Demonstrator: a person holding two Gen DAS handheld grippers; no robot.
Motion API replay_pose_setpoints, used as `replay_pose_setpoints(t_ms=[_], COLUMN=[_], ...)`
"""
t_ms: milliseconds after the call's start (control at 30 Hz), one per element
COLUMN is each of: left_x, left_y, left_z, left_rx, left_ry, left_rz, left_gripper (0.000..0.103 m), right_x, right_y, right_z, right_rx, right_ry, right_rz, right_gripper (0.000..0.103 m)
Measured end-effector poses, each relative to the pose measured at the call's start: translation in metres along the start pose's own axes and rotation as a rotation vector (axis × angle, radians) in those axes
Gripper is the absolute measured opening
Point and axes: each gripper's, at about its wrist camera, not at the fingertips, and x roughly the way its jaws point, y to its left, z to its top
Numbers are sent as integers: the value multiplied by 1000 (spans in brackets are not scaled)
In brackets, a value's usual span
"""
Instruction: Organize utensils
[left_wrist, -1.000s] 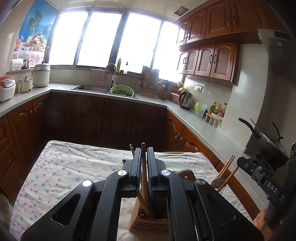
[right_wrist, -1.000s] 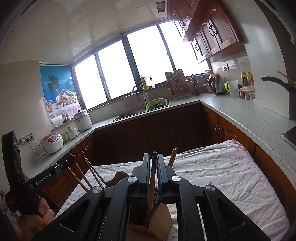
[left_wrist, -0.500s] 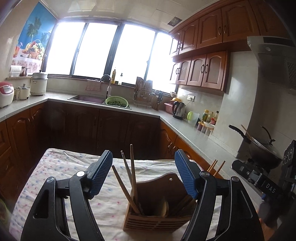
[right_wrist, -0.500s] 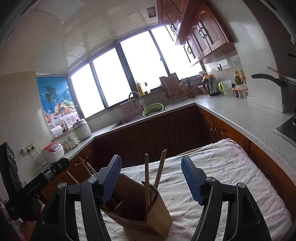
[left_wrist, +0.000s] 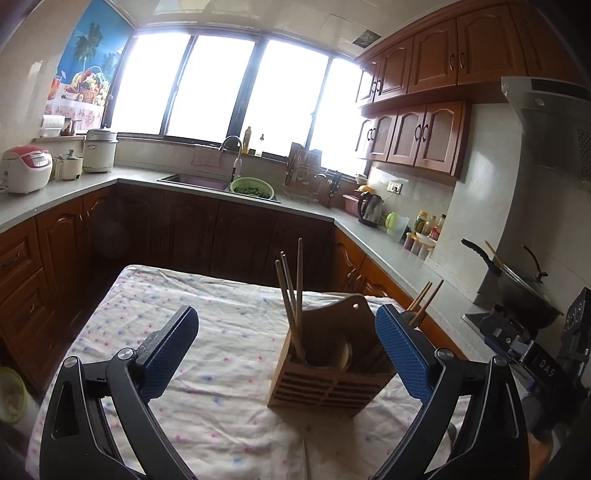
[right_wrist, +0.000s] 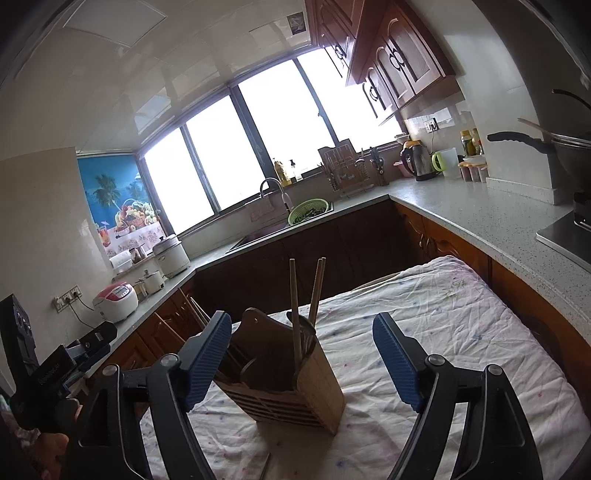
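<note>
A: Left wrist view. What is counted?

B: One left gripper (left_wrist: 286, 349), blue pads (left_wrist: 168, 356) apart, jaws opening, nothing pressed between them. One wooden holder (left_wrist: 328, 384) stands on the cloth (left_wrist: 207, 332) of the table, between the pads but touching neither. Three chopsticks (left_wrist: 295, 295) stand in its left compartment; two more (left_wrist: 424, 301) show behind the right pad, which hides what holds them. One further stick (left_wrist: 304, 456) lies flat on the cloth near the bottom edge.

A: Any writing?

B: "DAS" on the right gripper (left_wrist: 532, 354), seen at the right edge.

A: Right wrist view?

B: One right gripper (right_wrist: 301, 360), pads (right_wrist: 397, 363) apart, jaws opening, clear of everything. The holder (right_wrist: 295, 391) stands between the pads, its back corner just beside the left pad; contact cannot be judged. Three chopsticks (right_wrist: 304, 295) rise from its near compartment. The left gripper (right_wrist: 55, 369) shows at the left edge; its lettering is too small to read.

A: What differs between views?

B: Only the left view shows the wok (left_wrist: 524, 295) in full, the range hood (left_wrist: 546, 110) and a green cup (left_wrist: 11, 395). Only the right view shows the wall socket (right_wrist: 68, 297) and ceiling panel (right_wrist: 114, 22). One kettle (left_wrist: 371, 208), one green colander (left_wrist: 252, 185) and one red-topped rice cooker (left_wrist: 26, 168) appear in both.
</note>
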Motion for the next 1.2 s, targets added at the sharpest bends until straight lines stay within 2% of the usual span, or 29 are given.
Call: replay_pose_setpoints(t_ms=[433, 733, 1200], left_x=[-64, -105, -138], left_y=[17, 17, 25], left_z=[-50, -78, -112], left_rx=[-7, -1, -16], left_ry=[66, 74, 99], left_rz=[53, 91, 119], left_gripper=[102, 103, 103], right_x=[-55, -86, -116], right_y=[16, 31, 31], right_z=[-39, -69, -98], right_rx=[-14, -46, -56], right_ry=[29, 39, 59], right_rz=[47, 74, 76], right_gripper=[90, 93, 97])
